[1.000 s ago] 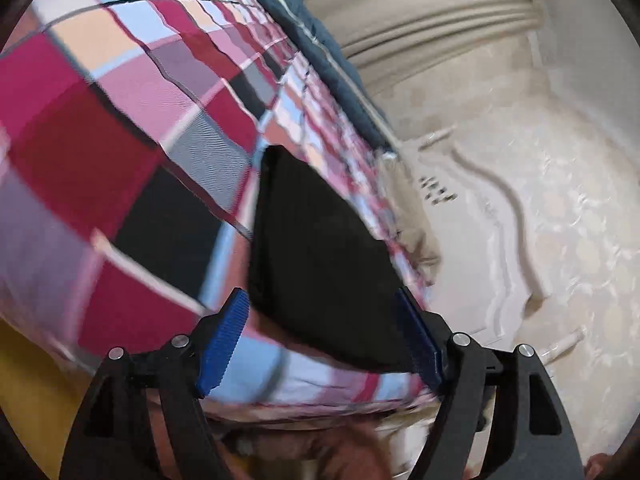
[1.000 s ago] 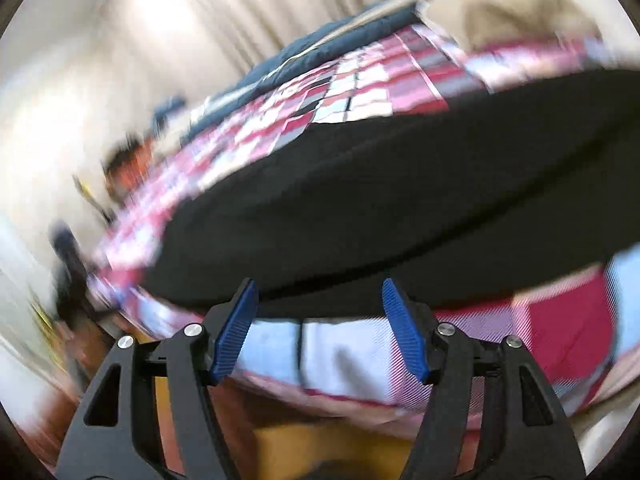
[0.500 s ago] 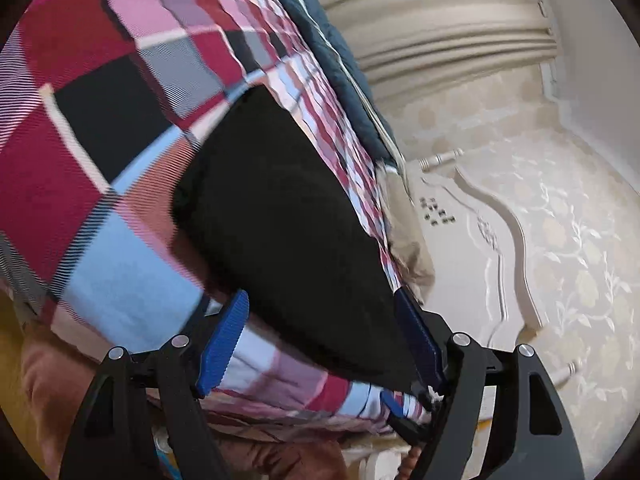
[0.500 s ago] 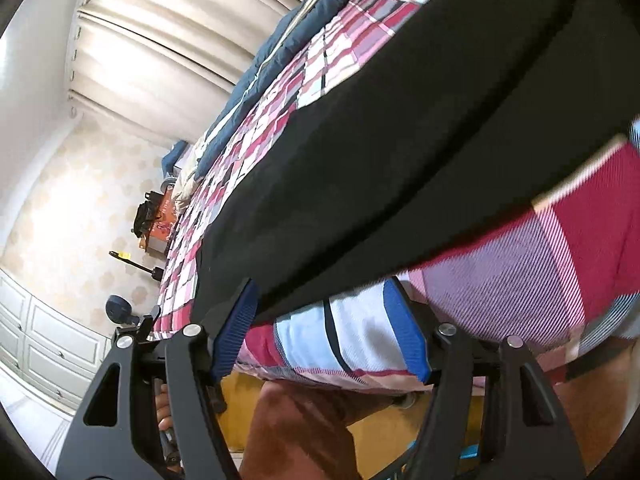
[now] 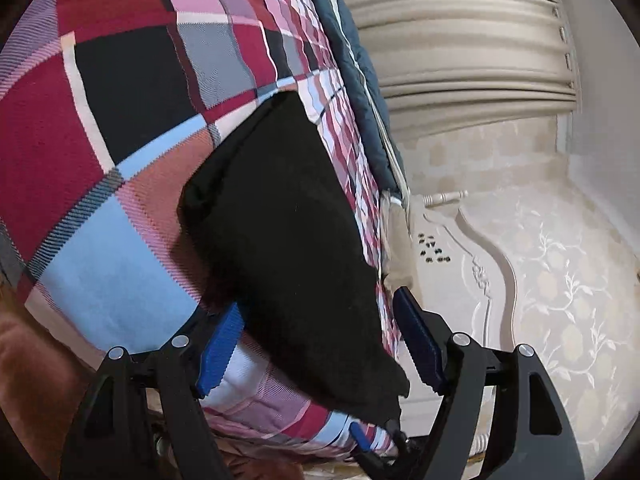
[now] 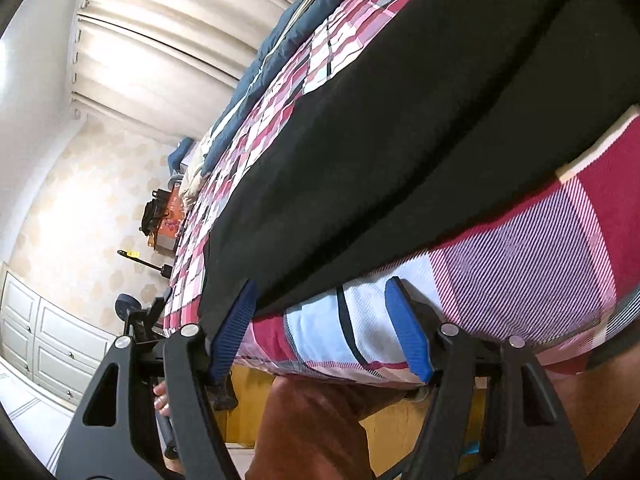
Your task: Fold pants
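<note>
Black pants [image 5: 288, 240] lie flat on a plaid bedspread [image 5: 120, 120]. In the left wrist view their narrow end reaches the bed's near edge. My left gripper [image 5: 320, 344] stands open around that end, its blue pads apart from the cloth. In the right wrist view the pants [image 6: 400, 140] stretch as a long dark band across the bedspread [image 6: 520, 264]. My right gripper [image 6: 320, 332] is open at the bed's edge just below their long side. That edge of the pants runs past its left fingertip [image 6: 234, 328], and nothing is pinched.
A dark blue duvet [image 5: 360, 68] lies along the far side of the bed, with pale curtains [image 5: 440, 40] behind it. A white carved headboard [image 5: 472, 264] stands to the right. White cabinets [image 6: 40, 340] line the far wall. The person's brown trouser leg [image 6: 312, 432] is below the bed edge.
Both views have rolled. The left gripper has come closer to the end of the pants. The right view, blurred before, is now steady at the bed's edge.
</note>
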